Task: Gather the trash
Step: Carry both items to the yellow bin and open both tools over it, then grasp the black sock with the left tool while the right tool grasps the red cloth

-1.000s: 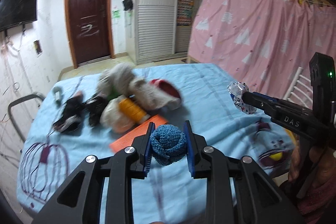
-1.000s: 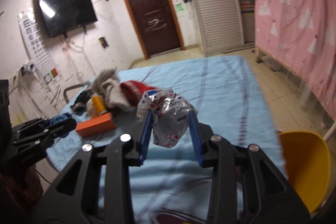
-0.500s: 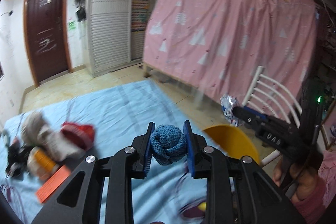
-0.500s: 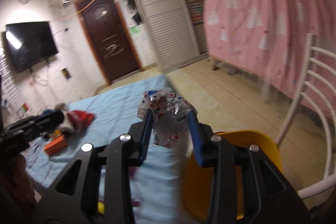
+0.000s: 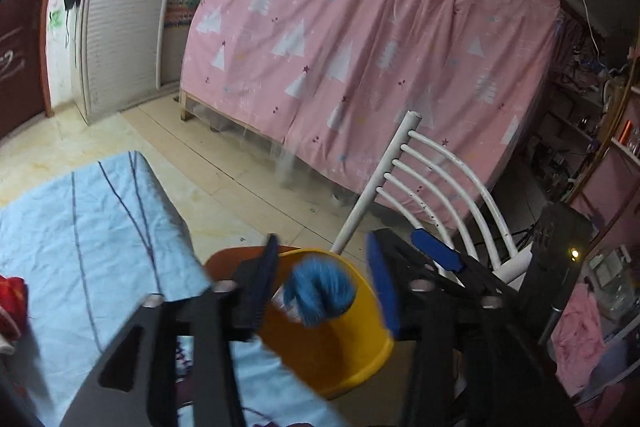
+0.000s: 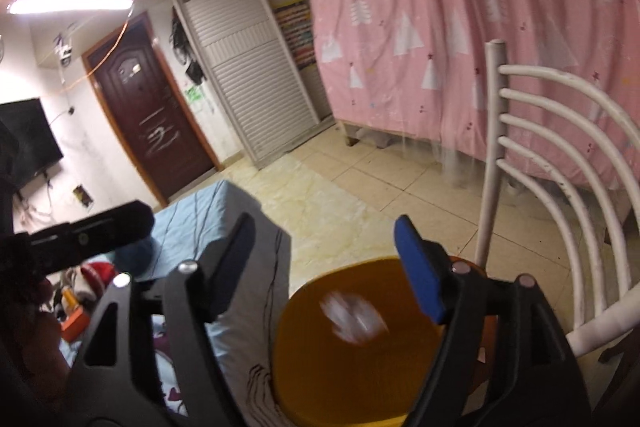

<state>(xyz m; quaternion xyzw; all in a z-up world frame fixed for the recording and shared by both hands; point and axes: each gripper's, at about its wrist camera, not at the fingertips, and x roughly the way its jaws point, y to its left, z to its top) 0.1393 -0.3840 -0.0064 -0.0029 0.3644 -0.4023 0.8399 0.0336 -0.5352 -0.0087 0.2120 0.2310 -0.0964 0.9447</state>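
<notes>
A yellow bin (image 5: 332,347) stands on a chair seat beside the blue-clothed table; it also shows in the right wrist view (image 6: 360,367). My left gripper (image 5: 324,287) is open above the bin, and a blue yarn ball (image 5: 320,291) is loose and blurred between its spread fingers, touching neither. My right gripper (image 6: 324,263) is open over the bin, and a crumpled foil wrapper (image 6: 354,319) is blurred inside the bin below it. The right gripper's blue pad (image 5: 436,253) shows in the left wrist view.
A white metal chair (image 5: 436,187) holds the bin, its back rising to the right (image 6: 560,163). The blue tablecloth (image 5: 80,227) lies to the left, with clothes and an orange box (image 6: 74,321) on it. A pink curtain (image 5: 360,47) hangs behind.
Both grippers swung right from the table to over the yellow bin and opened. The yarn ball and the foil wrapper left the fingers and are dropping into the bin.
</notes>
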